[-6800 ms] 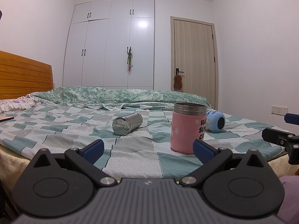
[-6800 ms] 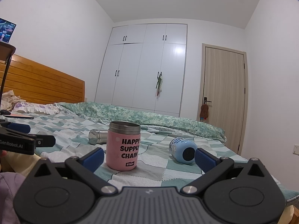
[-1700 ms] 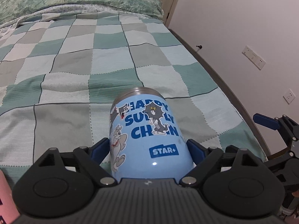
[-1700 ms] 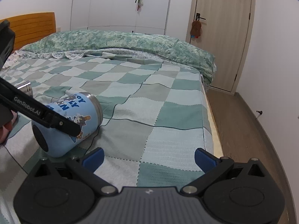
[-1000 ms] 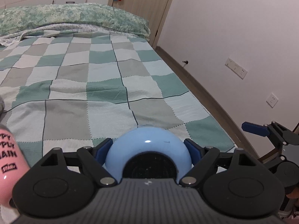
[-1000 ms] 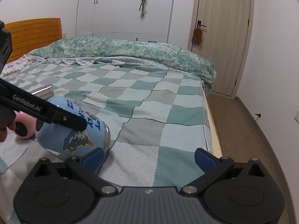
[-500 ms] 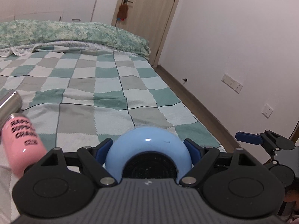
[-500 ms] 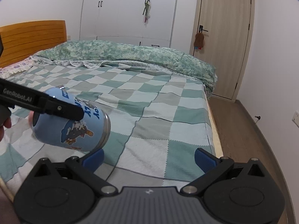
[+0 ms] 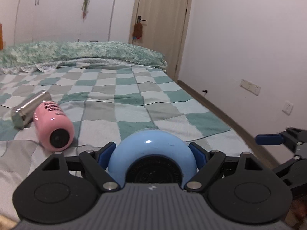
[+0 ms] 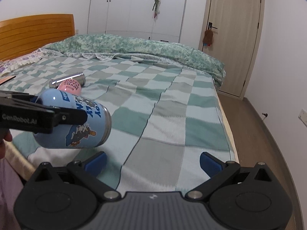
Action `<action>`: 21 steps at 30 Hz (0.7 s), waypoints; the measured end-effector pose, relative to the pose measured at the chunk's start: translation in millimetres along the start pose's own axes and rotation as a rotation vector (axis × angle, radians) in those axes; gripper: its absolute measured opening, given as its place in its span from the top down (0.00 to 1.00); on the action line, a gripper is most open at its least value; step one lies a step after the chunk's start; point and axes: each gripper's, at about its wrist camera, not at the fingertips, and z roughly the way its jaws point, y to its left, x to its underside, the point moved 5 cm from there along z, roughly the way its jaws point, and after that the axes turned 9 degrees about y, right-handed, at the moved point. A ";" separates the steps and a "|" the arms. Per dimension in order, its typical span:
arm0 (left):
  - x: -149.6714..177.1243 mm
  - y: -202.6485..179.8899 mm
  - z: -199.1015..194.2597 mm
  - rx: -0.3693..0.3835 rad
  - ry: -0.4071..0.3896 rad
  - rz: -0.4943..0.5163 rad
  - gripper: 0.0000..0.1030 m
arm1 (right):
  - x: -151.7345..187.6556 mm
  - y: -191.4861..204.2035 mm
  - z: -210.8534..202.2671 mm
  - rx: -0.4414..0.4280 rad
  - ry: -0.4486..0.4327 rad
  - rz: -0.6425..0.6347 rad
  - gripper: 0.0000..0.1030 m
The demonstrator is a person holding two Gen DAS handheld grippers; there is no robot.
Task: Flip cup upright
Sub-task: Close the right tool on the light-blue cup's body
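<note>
- The left gripper point(image 9: 152, 153) is clenched on the blue cup point(image 10: 76, 122); since a second ago it has lifted the cup clear of the bed point(image 10: 172, 115), lying sideways, mouth toward the far end
- The pink cup point(image 9: 54, 123), upright earlier, now lies toppled beside the steel cup point(image 9: 28, 107); extra righting likely
- The right gripper point(image 10: 152, 161) hangs spread, empty

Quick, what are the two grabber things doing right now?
Left hand-held gripper: closed on the blue cartoon cup, holding it sideways above the bed.
Right hand-held gripper: open, holding nothing.
</note>
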 end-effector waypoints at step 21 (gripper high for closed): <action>50.0 15.9 4.7 -0.023 0.074 -0.045 0.19 | 48.9 22.7 -5.5 0.012 0.067 0.014 0.00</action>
